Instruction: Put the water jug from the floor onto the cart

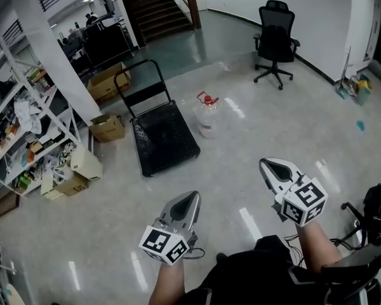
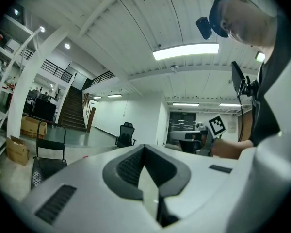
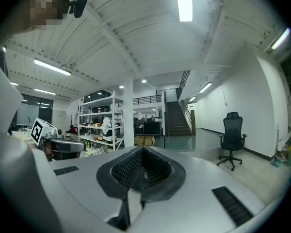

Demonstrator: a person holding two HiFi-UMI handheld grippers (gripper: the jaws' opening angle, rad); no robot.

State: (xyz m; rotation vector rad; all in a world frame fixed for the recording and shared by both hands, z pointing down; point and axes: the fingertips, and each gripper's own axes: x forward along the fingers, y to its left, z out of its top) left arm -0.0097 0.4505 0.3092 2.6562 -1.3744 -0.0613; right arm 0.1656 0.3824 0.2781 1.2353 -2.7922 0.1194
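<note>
Note the polished floor (image 1: pixel 254 138), open between operator and load, giving an unobstructed approach. Locate the shelving rack (image 1: pixel 25 126) along the left, loaded with clutter and well apart from the work area. Find the platform cart (image 1: pixel 162 138) at centre, far from the operator, deck flat and bare, push handle upright at its far end; judge the deck ready to receive the load. Disregard the office chair (image 1: pixel 276 40) at far right and the cardboard boxes (image 1: pixel 108 127) left of the cart. Identify the water jug (image 1: pixel 207 116), clear-bodied with a red cap, upright on the floor just beside the cart's right edge and not yet on the deck; expect only a short lift and transfer leftward for that reason. Read the left gripper (image 1: pixel 189 199) and right gripper (image 1: pixel 273 167), near, side by side, pointed roughly level toward the jug: jaws together on both, nothing between them. Open both before reaching the jug; expect a two-gripper hold, given its bulk.
</note>
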